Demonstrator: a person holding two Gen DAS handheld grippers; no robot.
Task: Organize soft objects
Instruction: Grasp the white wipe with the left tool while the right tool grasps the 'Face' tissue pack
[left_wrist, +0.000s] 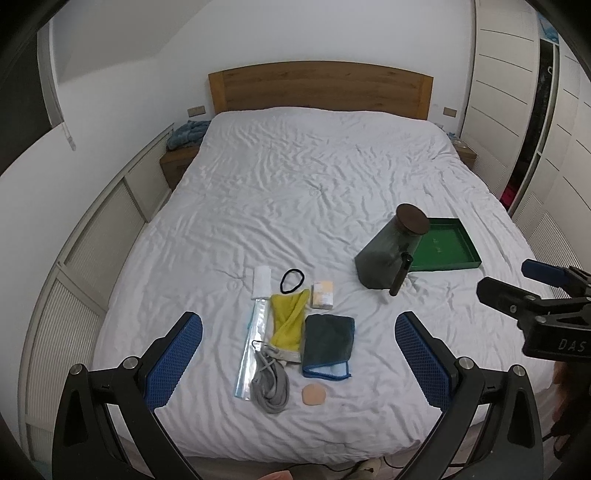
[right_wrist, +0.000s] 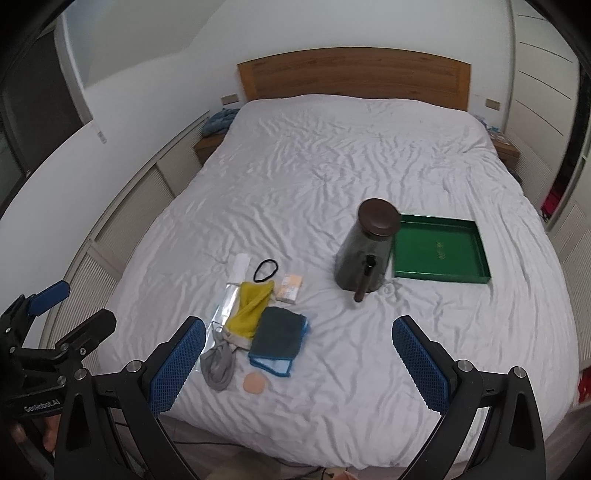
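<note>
Small soft items lie grouped on the white bed (left_wrist: 314, 184): a yellow cloth (left_wrist: 288, 321), a dark grey cloth with blue edging (left_wrist: 327, 345), a grey fabric piece (left_wrist: 269, 387), a round beige puff (left_wrist: 312, 395), a black hair tie (left_wrist: 291, 280), a clear plastic bag (left_wrist: 253, 343) and a small orange-white pack (left_wrist: 322, 294). A green tray (right_wrist: 439, 251) sits at the right beside a dark jar (right_wrist: 365, 245) with a brown lid. My left gripper (left_wrist: 299, 354) hovers open above the group. My right gripper (right_wrist: 299, 358) hangs open over the bed's near edge, empty.
A white folded strip (left_wrist: 261, 282) lies above the bag. A dark cylinder (left_wrist: 400, 273) leans at the jar's base. The wooden headboard (left_wrist: 321, 88) stands at the far end, nightstands flank the bed, and white wardrobe doors (left_wrist: 509, 92) line the right side.
</note>
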